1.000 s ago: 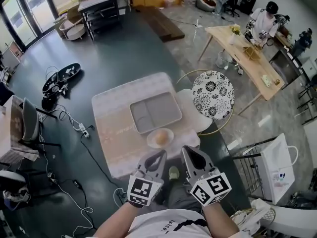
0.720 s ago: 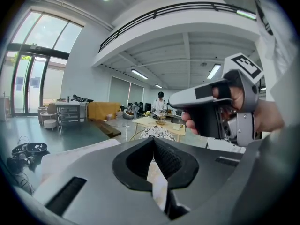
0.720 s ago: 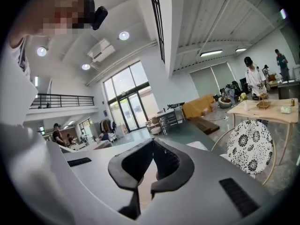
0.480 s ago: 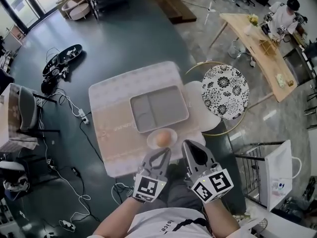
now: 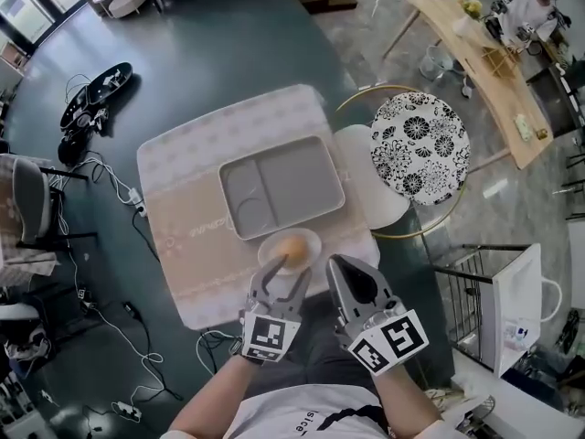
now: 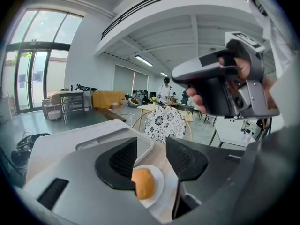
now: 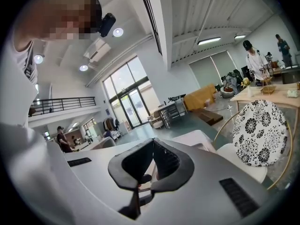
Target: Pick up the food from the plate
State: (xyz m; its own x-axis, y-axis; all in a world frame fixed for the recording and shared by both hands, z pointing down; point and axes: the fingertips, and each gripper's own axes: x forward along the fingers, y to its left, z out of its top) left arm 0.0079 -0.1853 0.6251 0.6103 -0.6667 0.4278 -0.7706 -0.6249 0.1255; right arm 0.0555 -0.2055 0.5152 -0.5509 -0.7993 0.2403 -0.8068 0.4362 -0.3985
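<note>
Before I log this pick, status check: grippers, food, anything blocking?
Left gripper open, jaws just opening, nothing between them yet. Right gripper shut, empty. Food on plate, just ahead of left jaws. Path clear.

Bright daylight, sharp frames, fisheye-warped edges

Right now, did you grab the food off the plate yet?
Not yet. Done: the left gripper is at the plate, and its jaws have just been opening. In hand: nothing; the food lies on the plate just ahead of them, ungripped. To do: close on it and lift. The right gripper is shut, empty.
</note>
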